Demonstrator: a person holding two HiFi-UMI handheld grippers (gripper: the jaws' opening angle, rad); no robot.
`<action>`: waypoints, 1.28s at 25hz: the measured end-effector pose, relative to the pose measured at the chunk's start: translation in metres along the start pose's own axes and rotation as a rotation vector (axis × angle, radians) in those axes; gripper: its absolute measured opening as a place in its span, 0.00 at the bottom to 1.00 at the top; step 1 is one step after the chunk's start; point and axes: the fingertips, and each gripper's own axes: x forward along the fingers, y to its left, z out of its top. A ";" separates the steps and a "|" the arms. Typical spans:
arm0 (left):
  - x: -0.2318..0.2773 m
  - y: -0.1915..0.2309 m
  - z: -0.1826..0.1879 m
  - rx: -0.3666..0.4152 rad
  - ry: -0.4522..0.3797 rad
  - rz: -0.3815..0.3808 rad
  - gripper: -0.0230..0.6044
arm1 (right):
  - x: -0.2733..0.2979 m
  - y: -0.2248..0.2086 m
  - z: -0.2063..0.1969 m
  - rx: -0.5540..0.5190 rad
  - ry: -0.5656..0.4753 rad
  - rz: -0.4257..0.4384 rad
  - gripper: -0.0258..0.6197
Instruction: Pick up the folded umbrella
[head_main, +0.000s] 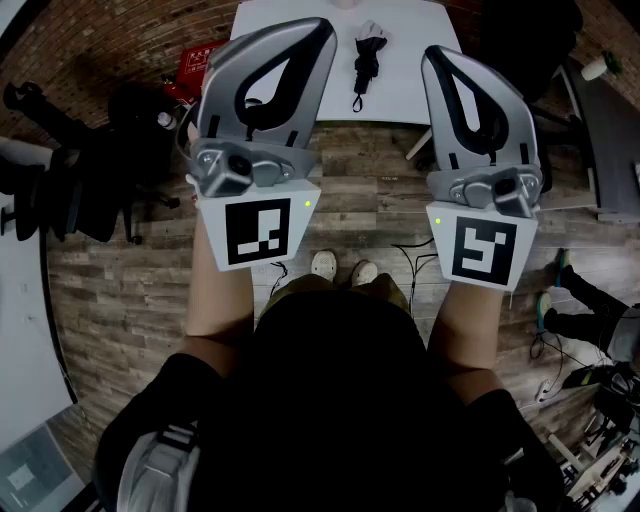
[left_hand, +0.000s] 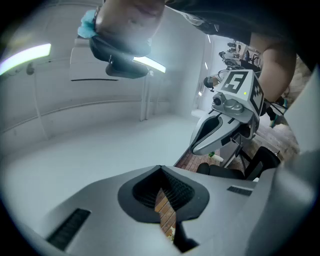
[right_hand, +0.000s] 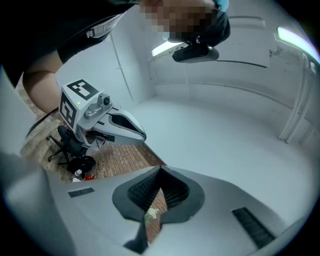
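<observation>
The folded black umbrella (head_main: 368, 55) lies on a white table (head_main: 410, 95) at the top middle of the head view, its strap trailing toward the near edge. My left gripper (head_main: 322, 28) and right gripper (head_main: 432, 55) are held up side by side, one on each side of the umbrella in the picture and well above it. Both are shut with nothing between the jaws. The left gripper view shows its own closed jaws (left_hand: 160, 169) and the right gripper (left_hand: 220, 125) beside it. In the right gripper view the umbrella is hidden.
Black office chairs (head_main: 120, 140) stand at the left on the wooden floor, with a red object (head_main: 195, 60) near the table. Another dark chair (head_main: 530, 40) is at the top right. Cables (head_main: 415, 255) run over the floor by the person's shoes (head_main: 340, 267).
</observation>
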 end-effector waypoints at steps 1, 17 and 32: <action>-0.001 0.000 0.000 -0.002 0.000 0.001 0.06 | -0.001 0.001 0.000 0.000 0.001 0.000 0.08; -0.002 0.000 -0.003 0.004 0.009 0.001 0.06 | 0.000 0.005 -0.002 0.013 0.003 0.006 0.09; -0.005 0.005 -0.014 0.002 0.012 -0.005 0.06 | 0.005 0.009 -0.002 0.001 0.012 -0.015 0.09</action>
